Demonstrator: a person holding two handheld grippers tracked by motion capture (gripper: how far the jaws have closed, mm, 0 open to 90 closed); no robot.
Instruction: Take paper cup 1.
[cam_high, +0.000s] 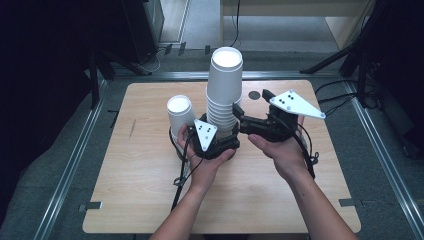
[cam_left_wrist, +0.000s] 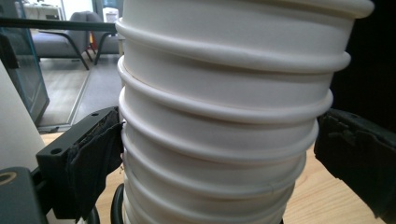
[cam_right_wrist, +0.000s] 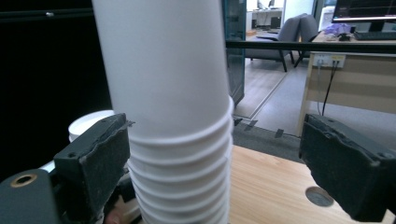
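A tall stack of white paper cups (cam_high: 224, 87) stands upside down at the middle of the wooden table (cam_high: 150, 195). My left gripper (cam_high: 220, 135) holds it near the base: in the left gripper view both black pads (cam_left_wrist: 95, 156) press the ribbed rims of the stack (cam_left_wrist: 224, 116). My right gripper (cam_high: 239, 117) comes in from the right, higher up. It is open, its left pad (cam_right_wrist: 95, 156) against the stack (cam_right_wrist: 173, 93) and its right pad well clear. A single upturned white cup (cam_high: 180, 111) stands just left of the stack.
A small dark round disc (cam_high: 254, 95) is set in the tabletop behind the right gripper. Metal rails (cam_high: 75, 160) frame the table. Dark stands and cables lie on the floor beyond the far edge, with office chairs (cam_right_wrist: 299, 28) and a desk farther off.
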